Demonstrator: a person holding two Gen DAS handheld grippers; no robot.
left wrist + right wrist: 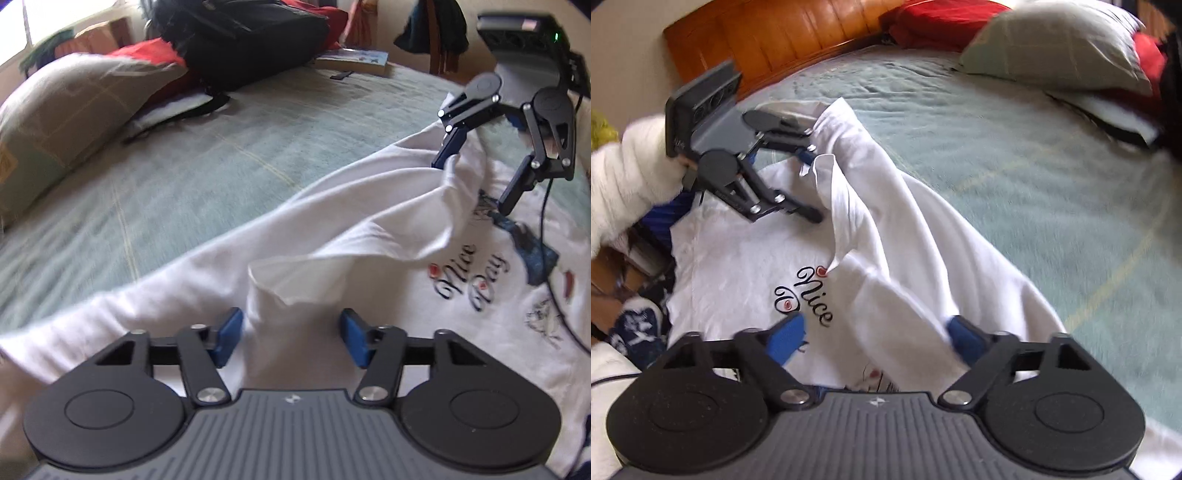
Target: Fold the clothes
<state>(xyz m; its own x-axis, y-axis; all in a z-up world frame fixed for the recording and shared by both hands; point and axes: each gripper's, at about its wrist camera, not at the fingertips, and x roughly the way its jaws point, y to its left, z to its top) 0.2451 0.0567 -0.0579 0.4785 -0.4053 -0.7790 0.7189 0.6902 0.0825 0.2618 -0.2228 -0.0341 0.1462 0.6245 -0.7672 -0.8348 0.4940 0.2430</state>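
A white T-shirt point(332, 221) printed "Nice Day" point(812, 295) lies on the green bed sheet point(184, 177), with one side pulled over into a rumpled ridge point(886, 221). In its own view my left gripper point(291, 339) stands open, and a raised fold of the shirt sits between its blue pads point(229, 338). My right gripper point(875, 339) is open too, the ridge's end draped over its right finger point(964, 339). Each gripper shows in the other's view: the right one point(476, 181) and the left one point(812, 186), both at the shirt's folded edge.
A beige pillow point(74, 110), a black bag point(251, 40), red cloth and a book point(354, 61) lie at the far side of the bed. A wooden headboard point(775, 40) stands behind. A white sleeve point(628, 177) holds the left gripper; a patterned sock point(639, 325) is below.
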